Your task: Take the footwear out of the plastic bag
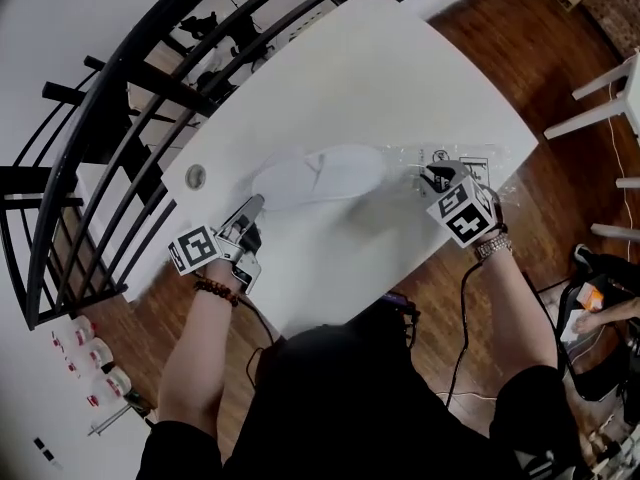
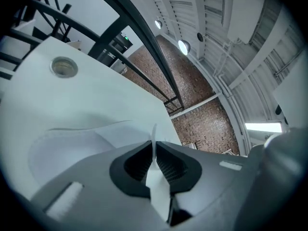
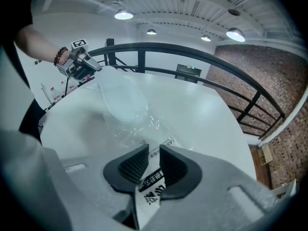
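Pull-out step in hand. Left tongs [image 1: 254, 206] clamped on thin left edge of white slipper [image 1: 320, 176], mid-table, right end at bag [image 1: 462, 158] mouth. Right tongs [image 1: 432, 176] narrowly parted around bag's printed edge. Next likely: right pinches, pull apart.

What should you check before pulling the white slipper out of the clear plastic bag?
1. Left gripper shut on the flat white slipper's thin edge: ok.
2. Right gripper pinching the crinkly clear plastic bag's printed end firmly: cannot tell, a small gap shows.
3. Grippers at opposite ends: ok.
4. Slipper wholly out of bag: not ok, one end looks covered.
5. Bare round white table around them: ok.
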Motion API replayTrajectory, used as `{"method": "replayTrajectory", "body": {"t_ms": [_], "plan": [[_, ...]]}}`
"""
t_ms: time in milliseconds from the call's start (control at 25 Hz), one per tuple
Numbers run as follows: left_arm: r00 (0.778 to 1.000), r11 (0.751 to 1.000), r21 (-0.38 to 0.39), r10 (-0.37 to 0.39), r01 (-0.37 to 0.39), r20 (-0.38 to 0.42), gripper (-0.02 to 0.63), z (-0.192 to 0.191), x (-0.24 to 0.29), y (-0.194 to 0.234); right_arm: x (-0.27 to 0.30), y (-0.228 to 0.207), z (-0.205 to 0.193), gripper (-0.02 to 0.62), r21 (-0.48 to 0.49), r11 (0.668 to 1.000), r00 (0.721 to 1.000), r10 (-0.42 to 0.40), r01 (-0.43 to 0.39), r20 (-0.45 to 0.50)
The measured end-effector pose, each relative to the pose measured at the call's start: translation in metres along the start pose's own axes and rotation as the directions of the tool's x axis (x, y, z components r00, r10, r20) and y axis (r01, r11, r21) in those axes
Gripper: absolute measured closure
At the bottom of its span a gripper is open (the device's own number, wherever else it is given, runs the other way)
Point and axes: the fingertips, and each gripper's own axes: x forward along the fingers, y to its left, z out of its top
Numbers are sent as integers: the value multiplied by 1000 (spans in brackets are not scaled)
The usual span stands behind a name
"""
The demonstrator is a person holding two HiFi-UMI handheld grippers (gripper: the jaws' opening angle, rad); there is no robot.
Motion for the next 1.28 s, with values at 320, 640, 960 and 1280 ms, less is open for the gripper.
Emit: {"method": "replayTrajectory", "body": {"t_ms": [320, 640, 960, 1280], "plan": [[959, 986, -143, -47, 89, 278, 563, 28, -61, 19, 2, -3, 4, 534, 15, 999, 999, -33, 33, -8], [914, 975, -206, 9, 82, 406, 563, 21, -91, 48, 2, -19, 9, 535, 152, 982, 994, -110, 108, 4], [899, 958, -282, 72, 58, 431, 560, -4, -91, 61, 15, -34, 41, 535, 366, 914, 979, -200, 174, 34], [907, 952, -68, 304, -297, 292, 376, -36, -98, 77, 28, -39, 55, 455, 468, 866, 971, -232, 176, 64]]}}
